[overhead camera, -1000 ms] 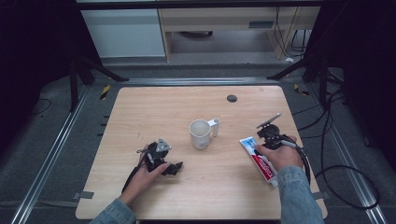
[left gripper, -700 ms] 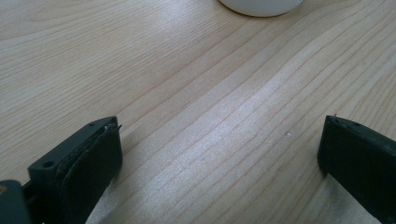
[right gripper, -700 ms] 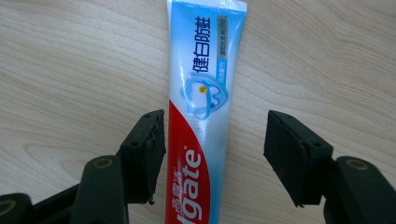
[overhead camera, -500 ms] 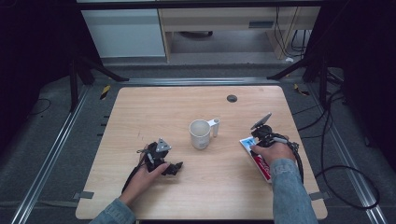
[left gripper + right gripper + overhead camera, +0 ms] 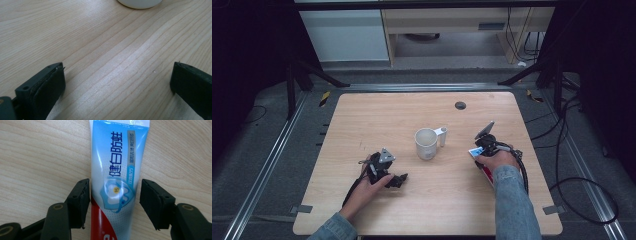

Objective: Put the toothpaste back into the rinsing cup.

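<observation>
Blue, white and red, a tube (image 5: 115,182) of toothpaste is lying flat on the table (image 5: 362,120), directly between the black jaws of the right gripper (image 5: 114,203). The jaws have just been closing around it: one pad is sitting right against the tube's edge, the other is standing a little off — nothing is pinched yet. In the high view the tube (image 5: 481,161) is showing at the table's right side, mostly under the right hand, well apart from the mug (image 5: 427,143) at the centre.

The tube is glossy soft plastic, flattening toward its crimped end; the table is pale wood with a fine grain. The tube's long axis is running along the gripper's own line, crimped end pointing away from the hand, red part toward it.

The left gripper (image 5: 117,82) is resting low over bare wood — jaws spread wide, holding nothing — with the white mug's base (image 5: 140,3) just ahead.
</observation>
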